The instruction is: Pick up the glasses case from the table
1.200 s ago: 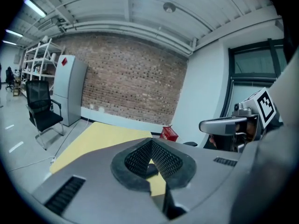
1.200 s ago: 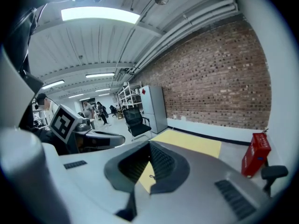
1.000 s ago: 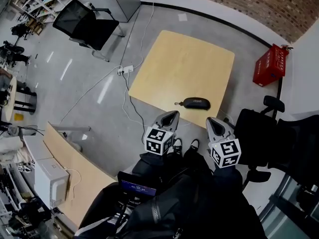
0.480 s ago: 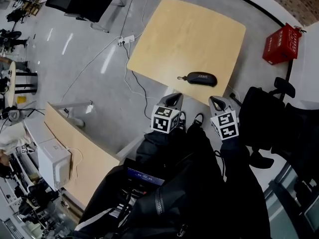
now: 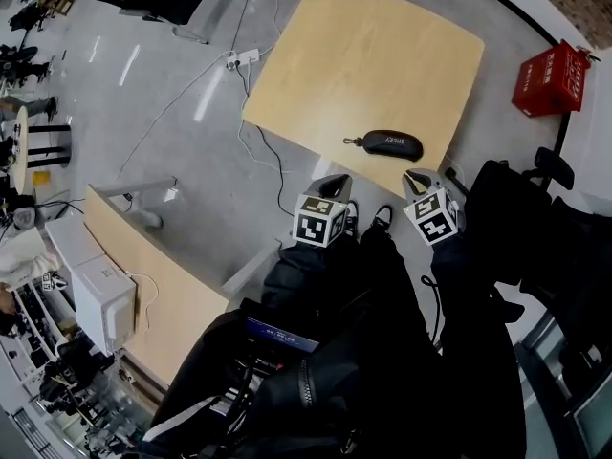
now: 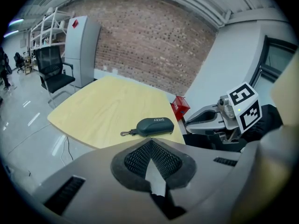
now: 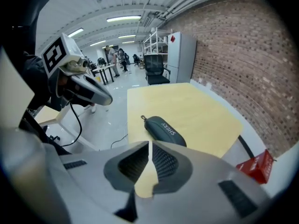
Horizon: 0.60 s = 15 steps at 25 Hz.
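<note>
A dark, oblong glasses case (image 5: 392, 144) with a small clip at its left end lies on the light wooden table (image 5: 373, 55), close to the table's near edge. Both grippers hover in front of that edge, short of the case, and neither touches it. My left gripper (image 5: 335, 181) is to the case's lower left, its pads pressed together with nothing between them. My right gripper (image 5: 414, 175) is just below the case's right end and is also shut and empty. The case (image 6: 154, 126) shows ahead of the left pads, and the case (image 7: 164, 129) lies ahead of the right pads.
A red crate (image 5: 550, 76) stands on the floor right of the table. A black office chair (image 5: 535, 208) is close on the right. A power strip with cables (image 5: 241, 58) lies left of the table. A wooden desk (image 5: 143, 275) with a white box (image 5: 103, 304) is lower left.
Both grippers have sunk and tipped downward, and they now sit closer to the table's near edge and the case. The jaws of both stay shut and the case has not moved.
</note>
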Motion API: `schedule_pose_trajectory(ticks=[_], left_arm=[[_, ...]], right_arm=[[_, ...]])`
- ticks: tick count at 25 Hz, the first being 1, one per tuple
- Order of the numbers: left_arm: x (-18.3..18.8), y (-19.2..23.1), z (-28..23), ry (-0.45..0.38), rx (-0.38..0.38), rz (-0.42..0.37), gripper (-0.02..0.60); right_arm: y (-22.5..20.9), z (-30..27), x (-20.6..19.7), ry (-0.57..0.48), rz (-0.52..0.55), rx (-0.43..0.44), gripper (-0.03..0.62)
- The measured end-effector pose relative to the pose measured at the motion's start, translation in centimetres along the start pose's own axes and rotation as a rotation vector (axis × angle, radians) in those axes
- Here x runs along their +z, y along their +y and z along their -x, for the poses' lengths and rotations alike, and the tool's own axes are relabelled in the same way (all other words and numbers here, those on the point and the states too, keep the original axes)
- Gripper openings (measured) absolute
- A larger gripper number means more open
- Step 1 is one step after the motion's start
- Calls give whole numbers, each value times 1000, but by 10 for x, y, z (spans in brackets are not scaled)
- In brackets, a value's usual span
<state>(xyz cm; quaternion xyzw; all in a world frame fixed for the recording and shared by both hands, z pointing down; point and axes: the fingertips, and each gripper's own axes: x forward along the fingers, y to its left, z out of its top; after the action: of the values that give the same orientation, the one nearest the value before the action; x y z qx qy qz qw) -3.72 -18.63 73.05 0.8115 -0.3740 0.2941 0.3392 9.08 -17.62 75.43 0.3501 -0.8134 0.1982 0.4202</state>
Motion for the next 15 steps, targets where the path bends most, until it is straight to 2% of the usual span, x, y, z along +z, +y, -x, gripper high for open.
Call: schedule_pose_trajectory(ticks=[4,12,15], left_arm=[[-1,6,-9,14,3,3,-2],[1,15,-22,42,1,32,-2],[0,18,-25,51,3,39,-2]], right_arm=[[-10,-14,1,34,47,23,12],[-26,-39,4,98,139,59,89],[-32,-48,6,118,199,69,146]])
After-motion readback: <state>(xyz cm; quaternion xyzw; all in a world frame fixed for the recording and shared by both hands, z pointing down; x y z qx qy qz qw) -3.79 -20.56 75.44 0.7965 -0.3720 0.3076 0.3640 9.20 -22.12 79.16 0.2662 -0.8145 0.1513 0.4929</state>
